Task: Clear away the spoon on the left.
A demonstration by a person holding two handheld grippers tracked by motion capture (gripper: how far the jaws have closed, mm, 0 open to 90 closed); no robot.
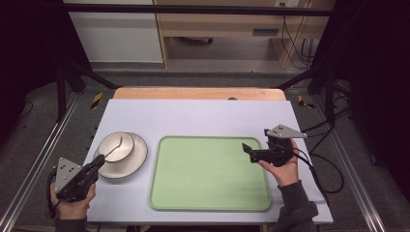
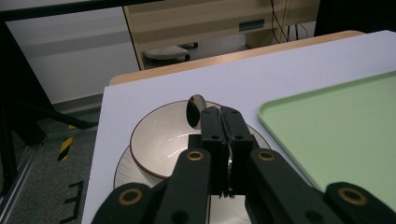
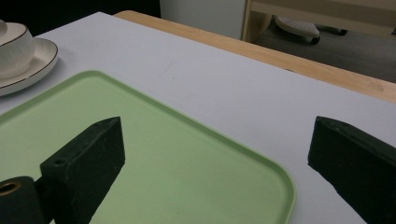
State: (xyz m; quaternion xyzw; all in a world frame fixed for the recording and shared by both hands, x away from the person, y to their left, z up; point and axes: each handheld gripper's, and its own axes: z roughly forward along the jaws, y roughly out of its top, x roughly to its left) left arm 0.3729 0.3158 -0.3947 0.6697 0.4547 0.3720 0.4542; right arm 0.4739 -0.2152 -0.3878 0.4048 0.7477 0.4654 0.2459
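Looking down from the high view, the left gripper (image 1: 99,163) sits at about 8 o'clock of the table (image 1: 203,116), jaws pinched on the handle of a metal spoon (image 1: 117,148) whose bowl end lies inside the white bowl (image 1: 116,146); that bowl rests on a white plate (image 1: 138,162), just left of the empty green tray (image 1: 210,173). The right gripper (image 1: 251,152) hangs at about 3 o'clock, over the tray's right edge, holding nothing. Left gripper view: the left gripper (image 2: 223,114) has its jaws narrowed tight on the spoon (image 2: 195,108), whose oval head rises at 11 o'clock from the tips, above the bowl (image 2: 159,137) and plate (image 2: 123,168); the tray (image 2: 336,126) lies off at 3 o'clock. Right gripper view: jaws of the right gripper (image 3: 217,140) stand wide apart over the tray (image 3: 196,163) corner, with the bowl (image 3: 14,49) and plate (image 3: 39,60) far off at 10 o'clock. Judgement: the step in hand is lifting the spoon out of the bowl. Raise it straight up until the head clears the rim before swinging toward the tray; dragging sideways could tip the bowl or skid it on the plate. Keep the pinch firm, since a thin handle may pivot.
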